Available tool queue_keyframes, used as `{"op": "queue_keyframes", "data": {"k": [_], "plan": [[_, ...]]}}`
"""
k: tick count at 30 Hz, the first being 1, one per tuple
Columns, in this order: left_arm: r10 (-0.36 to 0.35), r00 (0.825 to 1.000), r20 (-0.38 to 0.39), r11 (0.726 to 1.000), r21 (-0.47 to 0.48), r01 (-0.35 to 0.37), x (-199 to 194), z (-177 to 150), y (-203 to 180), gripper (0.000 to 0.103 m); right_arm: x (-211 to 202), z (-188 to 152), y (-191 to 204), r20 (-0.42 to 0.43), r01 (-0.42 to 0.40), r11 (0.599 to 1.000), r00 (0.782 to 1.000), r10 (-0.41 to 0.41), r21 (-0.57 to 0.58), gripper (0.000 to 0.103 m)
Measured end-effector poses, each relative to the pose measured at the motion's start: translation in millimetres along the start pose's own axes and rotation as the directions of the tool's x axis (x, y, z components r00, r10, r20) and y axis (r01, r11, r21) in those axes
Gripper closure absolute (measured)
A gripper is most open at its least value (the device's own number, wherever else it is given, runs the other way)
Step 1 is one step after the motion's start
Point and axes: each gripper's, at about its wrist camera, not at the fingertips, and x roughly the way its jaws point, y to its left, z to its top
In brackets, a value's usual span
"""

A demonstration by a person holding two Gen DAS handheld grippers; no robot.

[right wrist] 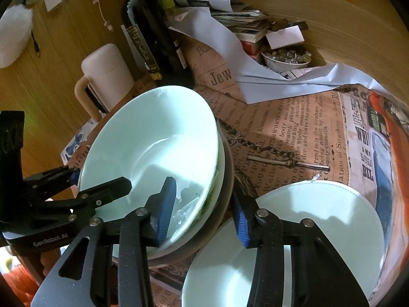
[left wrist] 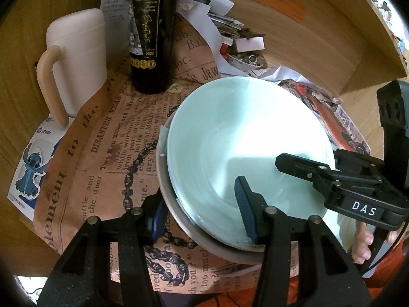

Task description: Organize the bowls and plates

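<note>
While both claws clamp the bowl stack's (left wrist: 230, 153) rims, a plate (right wrist: 319, 217) crowds alongside.

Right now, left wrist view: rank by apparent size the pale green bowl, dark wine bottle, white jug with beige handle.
1. Pale green bowl, clearly largest, though nearest the camera.
2. Dark wine bottle and white jug with beige handle: look alike, unranked.

My left camera looks steeply down along my fingers (left wrist: 158, 217), close over the stacked pale green bowl (left wrist: 245, 153), from the tabletop's near edge toward the wooden back wall. My right camera looks down just as closely from the bowl's other side, with a second plate (right wrist: 332, 217) under it. Both views share the bowl (right wrist: 153, 140), the dark bottle (left wrist: 150, 38) and the lidded mug (left wrist: 76, 58).
</note>
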Motion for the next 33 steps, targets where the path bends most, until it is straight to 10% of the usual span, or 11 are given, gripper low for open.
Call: {"op": "queue_keyframes", "data": {"k": [33], "plan": [[-0.054, 0.990, 0.127, 0.993, 0.107, 0.040, -31.7, 7.7, -54.9, 0.053, -80.5, -5.7, -18.9, 0.184, 0.047, 0.998, 0.982, -0.054, 0.040, 0.068]]}}
